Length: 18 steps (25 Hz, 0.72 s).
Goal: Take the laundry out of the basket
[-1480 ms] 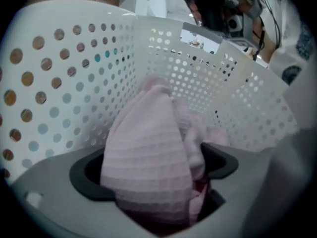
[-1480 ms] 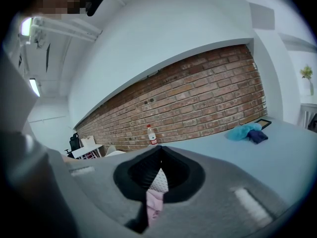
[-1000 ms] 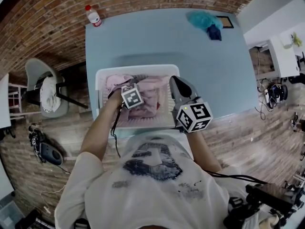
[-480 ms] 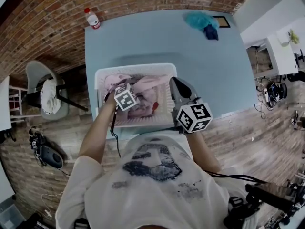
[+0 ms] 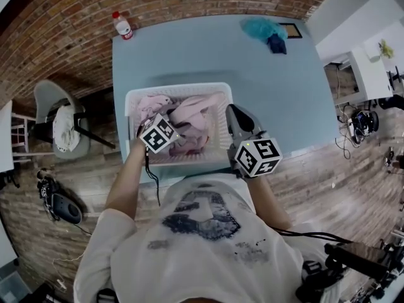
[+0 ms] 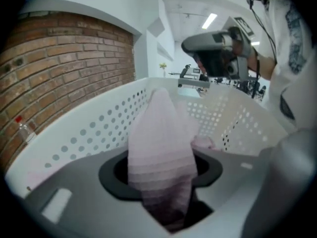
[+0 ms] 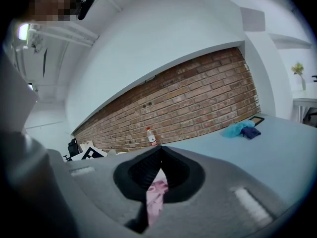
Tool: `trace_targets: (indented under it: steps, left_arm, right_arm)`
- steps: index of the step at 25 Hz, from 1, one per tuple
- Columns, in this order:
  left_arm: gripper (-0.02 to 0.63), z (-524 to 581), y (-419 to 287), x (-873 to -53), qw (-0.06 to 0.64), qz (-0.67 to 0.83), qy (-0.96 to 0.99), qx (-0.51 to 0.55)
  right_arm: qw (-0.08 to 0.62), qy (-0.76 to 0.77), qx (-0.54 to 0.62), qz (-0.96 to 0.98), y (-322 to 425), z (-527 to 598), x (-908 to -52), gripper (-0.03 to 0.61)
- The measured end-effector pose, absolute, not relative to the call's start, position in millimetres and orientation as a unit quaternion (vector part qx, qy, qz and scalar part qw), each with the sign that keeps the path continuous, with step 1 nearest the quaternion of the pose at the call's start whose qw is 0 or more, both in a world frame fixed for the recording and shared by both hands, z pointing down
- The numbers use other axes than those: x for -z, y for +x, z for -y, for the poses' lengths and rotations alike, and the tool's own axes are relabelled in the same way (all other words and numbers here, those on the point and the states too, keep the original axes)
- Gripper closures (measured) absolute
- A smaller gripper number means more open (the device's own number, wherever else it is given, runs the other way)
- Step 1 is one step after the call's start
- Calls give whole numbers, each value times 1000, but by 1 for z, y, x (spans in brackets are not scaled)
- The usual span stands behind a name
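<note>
A white perforated laundry basket (image 5: 134, 101) stands at the near edge of the blue table, full of pink laundry (image 5: 197, 115). My left gripper (image 5: 172, 127) is inside it, its jaws having just been closing on a pink ribbed garment (image 6: 161, 143). That garment hangs in a stretched peak between the jaws, above the basket wall (image 6: 94, 128). My left gripper (image 6: 164, 185) grips it low down. My right gripper (image 5: 233, 110) hovers over the basket's right rim, shut with nothing held. In the right gripper view the right gripper (image 7: 159, 150) has its tips together, with pink laundry (image 7: 156, 192) showing below them.
The blue table (image 5: 208, 55) carries a plastic bottle (image 5: 123, 23) at its far left corner. A teal cloth (image 5: 264, 26) and a dark blue one (image 5: 276, 43) lie at the far right beside a small frame (image 5: 295, 29). A chair with white cloth (image 5: 62, 122) stands left of the table.
My left gripper has risen and drawn back toward the person, lifting the pink garment out of the pile. The right gripper has stayed at the basket's right rim.
</note>
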<state>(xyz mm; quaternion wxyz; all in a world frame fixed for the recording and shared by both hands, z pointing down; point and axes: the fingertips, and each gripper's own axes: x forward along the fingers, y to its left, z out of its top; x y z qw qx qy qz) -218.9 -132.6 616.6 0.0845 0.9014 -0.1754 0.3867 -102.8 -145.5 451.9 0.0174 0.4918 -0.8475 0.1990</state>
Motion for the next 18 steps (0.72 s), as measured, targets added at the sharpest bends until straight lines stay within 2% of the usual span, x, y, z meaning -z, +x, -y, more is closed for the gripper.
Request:
trace_targets:
  steps: [13,18]
  left_arm:
    - [391,144,-220,-540,77,283,918,-268]
    - [437,148,-211,-499,49,314,917,-240]
  right_arm:
    - [14,495,-177,851,-98,142,-433,580]
    - [20,502,-164,849,-87,140,-422,580]
